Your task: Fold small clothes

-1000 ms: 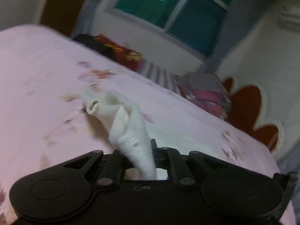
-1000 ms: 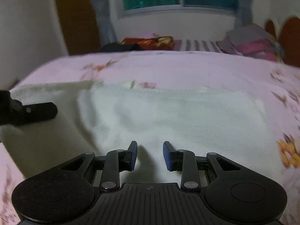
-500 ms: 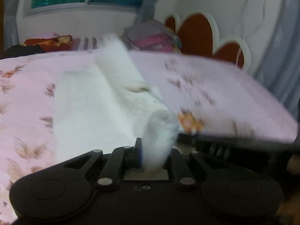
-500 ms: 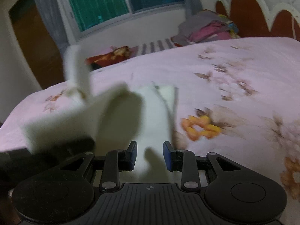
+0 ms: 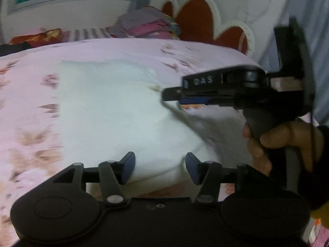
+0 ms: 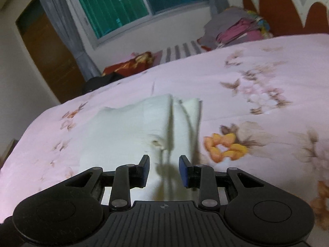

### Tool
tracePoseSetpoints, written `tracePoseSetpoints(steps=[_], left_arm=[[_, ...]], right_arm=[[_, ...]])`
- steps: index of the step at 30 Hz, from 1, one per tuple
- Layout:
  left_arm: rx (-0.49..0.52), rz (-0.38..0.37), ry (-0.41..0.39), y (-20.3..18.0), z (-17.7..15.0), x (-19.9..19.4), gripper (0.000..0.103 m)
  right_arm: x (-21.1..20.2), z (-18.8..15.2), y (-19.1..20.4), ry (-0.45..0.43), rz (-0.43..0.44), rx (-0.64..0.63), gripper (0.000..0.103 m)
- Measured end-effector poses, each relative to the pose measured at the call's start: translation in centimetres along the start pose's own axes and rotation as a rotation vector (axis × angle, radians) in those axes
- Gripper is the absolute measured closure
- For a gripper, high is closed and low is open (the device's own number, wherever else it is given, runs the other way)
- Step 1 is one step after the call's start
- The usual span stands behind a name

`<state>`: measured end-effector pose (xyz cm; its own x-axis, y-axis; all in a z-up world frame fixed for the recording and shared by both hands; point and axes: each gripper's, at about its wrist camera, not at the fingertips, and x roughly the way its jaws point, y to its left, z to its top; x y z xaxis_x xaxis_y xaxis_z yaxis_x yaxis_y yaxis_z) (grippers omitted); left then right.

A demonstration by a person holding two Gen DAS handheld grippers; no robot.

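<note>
Left gripper (image 5: 160,167): jaws apart, nothing between them, poised just over the near folded edge of the white garment (image 5: 115,111). Right gripper (image 6: 163,170): jaws apart, empty, directly above the garment's (image 6: 131,133) near end, where a small brownish mark shows on the cloth.

The garment lies folded on the pink floral bedspread (image 5: 30,123), roughly flat, one layer lapped over another. Judged from its drape, it is light, soft and limp; it offers no stiffness, so a pinch should take an edge or corner through all layers, or the lower layer is likely to slip out.

The left wrist view shows the right gripper (image 5: 174,96) from the side at the garment's far-right edge, and the hand (image 5: 283,142) on its handle. The right wrist view alone shows the two upright folds at the garment's far end and an orange flower print (image 6: 224,146) just beside it
</note>
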<state>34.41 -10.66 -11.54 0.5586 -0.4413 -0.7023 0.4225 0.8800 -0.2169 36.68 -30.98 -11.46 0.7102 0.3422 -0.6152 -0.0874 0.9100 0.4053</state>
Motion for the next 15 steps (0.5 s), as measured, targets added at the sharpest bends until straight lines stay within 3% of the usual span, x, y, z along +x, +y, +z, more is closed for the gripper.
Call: tracePoseSetpoints(steps=[7,12,15], left_arm=[[-0.186,0.154,-0.092,5.8,2.6,-2.0,0.043],[-0.32,0.225,-0.093,9.4,4.4,-1.2,0.043],[-0.333,0.262,-0.076,10.1,4.7,-0.8,0.042]], right_arm=[[3.5,1.7,-0.3,0.033,0.014,0.026,0.072],[5.0,2.1,-0.5,0.058,0.014,0.032,0.072],[5.6,2.1,-0.6,0.074,0.02,0.037,0.072]])
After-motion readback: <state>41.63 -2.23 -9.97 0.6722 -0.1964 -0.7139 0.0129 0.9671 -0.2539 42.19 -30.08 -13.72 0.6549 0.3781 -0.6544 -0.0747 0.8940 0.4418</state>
